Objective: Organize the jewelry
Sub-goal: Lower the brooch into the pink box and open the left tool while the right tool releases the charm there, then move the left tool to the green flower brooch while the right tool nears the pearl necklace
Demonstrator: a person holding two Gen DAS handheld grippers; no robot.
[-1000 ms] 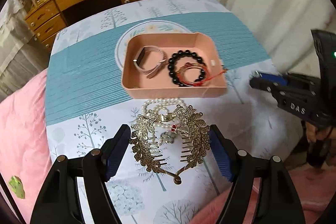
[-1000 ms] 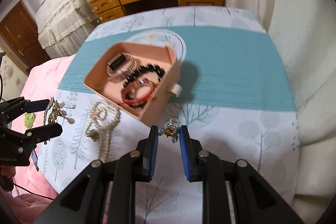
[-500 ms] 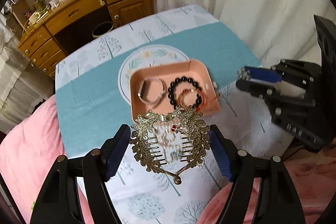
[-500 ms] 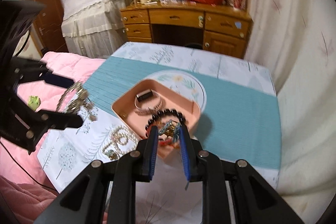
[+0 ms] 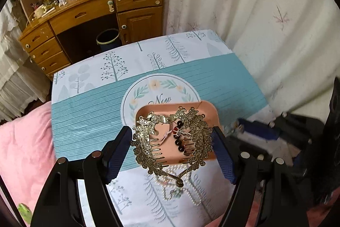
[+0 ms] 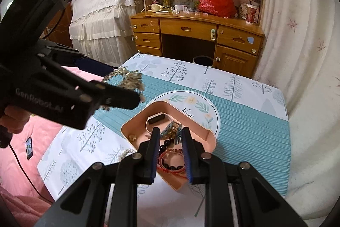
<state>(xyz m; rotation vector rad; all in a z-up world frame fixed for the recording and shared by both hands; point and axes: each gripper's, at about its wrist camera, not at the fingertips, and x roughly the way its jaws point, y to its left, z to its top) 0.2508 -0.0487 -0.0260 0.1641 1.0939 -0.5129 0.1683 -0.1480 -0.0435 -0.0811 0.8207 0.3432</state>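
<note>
Gripping a gold leaf-shaped hair comb (image 5: 172,142) by its two outer edges, the left gripper (image 5: 171,151) has its blue pads set wide, and it holds the piece in the air above the pink tray (image 5: 209,109). The right gripper (image 6: 170,152) is closed narrow on a small blue-and-gold ornament (image 6: 172,133), also raised over the tray, as its own camera shows.

Inside the tray lie a band with a dark rectangular face (image 6: 156,117), a dark bead bracelet (image 6: 171,167), a red cord bracelet (image 6: 173,170) and a small gold piece (image 6: 132,137) in the corner. These look already sorted.

A pearl necklace (image 6: 125,152) lies on the tree-print tablecloth (image 5: 119,69) just beside the tray, outside it. Judging from this, the work is well past halfway: two pieces are in hand and ready to be set down in the tray, and the pearls are left to collect. Beyond the table stand a wooden desk (image 6: 197,35) and a red bag (image 6: 213,1).
</note>
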